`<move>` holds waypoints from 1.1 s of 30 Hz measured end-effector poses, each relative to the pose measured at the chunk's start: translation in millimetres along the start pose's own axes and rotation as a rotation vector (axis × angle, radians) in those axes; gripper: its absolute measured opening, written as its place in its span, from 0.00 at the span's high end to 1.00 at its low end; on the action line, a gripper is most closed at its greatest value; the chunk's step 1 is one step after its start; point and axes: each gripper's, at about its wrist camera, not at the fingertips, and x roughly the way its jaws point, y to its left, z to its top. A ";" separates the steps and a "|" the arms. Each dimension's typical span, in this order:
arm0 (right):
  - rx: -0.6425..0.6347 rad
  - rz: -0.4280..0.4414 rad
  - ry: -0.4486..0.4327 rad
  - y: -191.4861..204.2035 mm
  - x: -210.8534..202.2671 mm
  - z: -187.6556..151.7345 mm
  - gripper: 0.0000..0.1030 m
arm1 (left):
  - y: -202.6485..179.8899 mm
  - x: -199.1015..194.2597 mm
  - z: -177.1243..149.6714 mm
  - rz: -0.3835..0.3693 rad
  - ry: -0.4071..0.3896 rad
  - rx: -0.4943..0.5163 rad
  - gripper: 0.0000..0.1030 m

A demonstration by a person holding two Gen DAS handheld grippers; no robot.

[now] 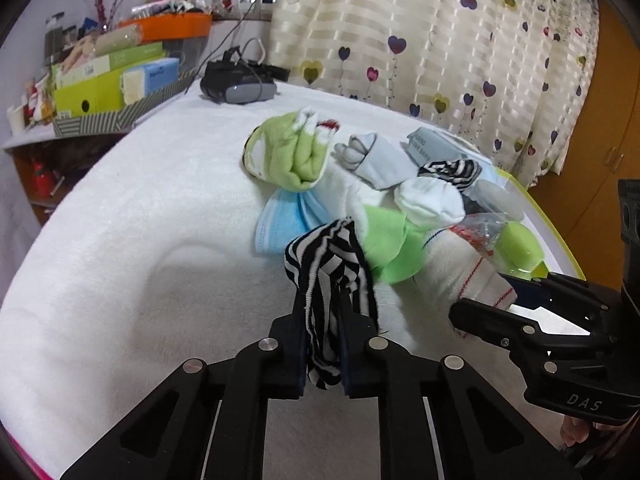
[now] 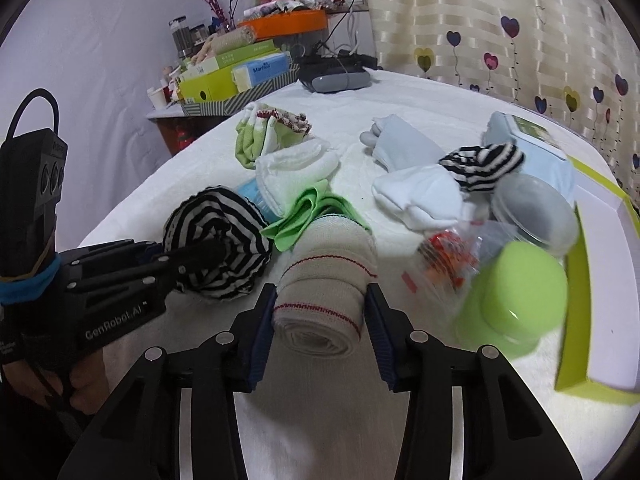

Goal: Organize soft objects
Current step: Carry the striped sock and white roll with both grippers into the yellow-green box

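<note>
Left gripper (image 1: 322,300) pinches the striped sock (image 1: 330,264); right gripper (image 2: 320,300) clamps the bandage roll (image 2: 326,280), probably bound for the box (image 2: 604,280) at the bed's right edge.

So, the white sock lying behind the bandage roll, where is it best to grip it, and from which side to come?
Probably at the bunched, rounded end of the white sock, coming from above with fingers across its narrow width. It lies flat and soft on the white towel, so pinching a raised fold seems easier than a flat edge. The striped sock overlaps its far right side; stay nearer the front left.
</note>
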 end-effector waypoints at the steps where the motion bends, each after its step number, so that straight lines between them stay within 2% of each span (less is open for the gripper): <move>1: -0.001 -0.002 -0.006 0.2 -4.2 -2.2 0.57 | -1.5 -2.6 -0.4 0.002 -0.004 0.003 0.90; 17: 0.040 -0.014 -0.152 -10.1 -71.9 -19.6 0.57 | -42.6 -51.7 7.7 -0.018 -0.114 0.063 0.91; 33: 0.157 -0.095 -0.235 -78.4 -114.8 -25.2 0.57 | -114.7 -41.0 34.8 -0.103 -0.123 0.146 0.91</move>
